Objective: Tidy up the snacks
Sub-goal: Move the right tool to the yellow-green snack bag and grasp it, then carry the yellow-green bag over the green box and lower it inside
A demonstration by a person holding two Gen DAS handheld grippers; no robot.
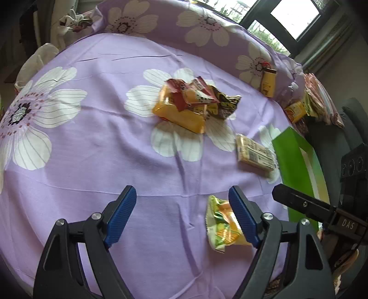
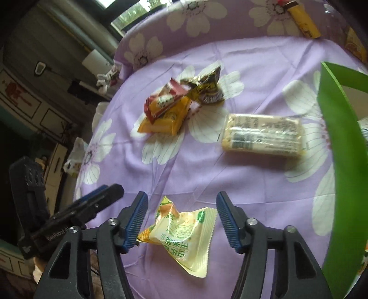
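Note:
A yellow-green snack packet [image 2: 181, 234] lies on the purple flowered cloth [image 2: 184, 168] between the open jaws of my right gripper [image 2: 181, 207]; it shows in the left wrist view [image 1: 224, 224] beside my right-hand fingertip. My left gripper [image 1: 181, 195] is open and empty over bare cloth. A pile of orange, red and brown packets [image 1: 191, 101] [image 2: 179, 103] lies farther off. A pale wrapped biscuit pack [image 1: 255, 153] [image 2: 262, 134] lies beside a green box [image 1: 296, 161] [image 2: 345, 149].
A yellow packet [image 1: 269, 81] [image 2: 303, 21] lies on the flowered pillow at the back. More packets [image 1: 306, 108] are stacked past the green box at the right edge. A white bag [image 1: 39, 59] sits off the cloth's far left edge.

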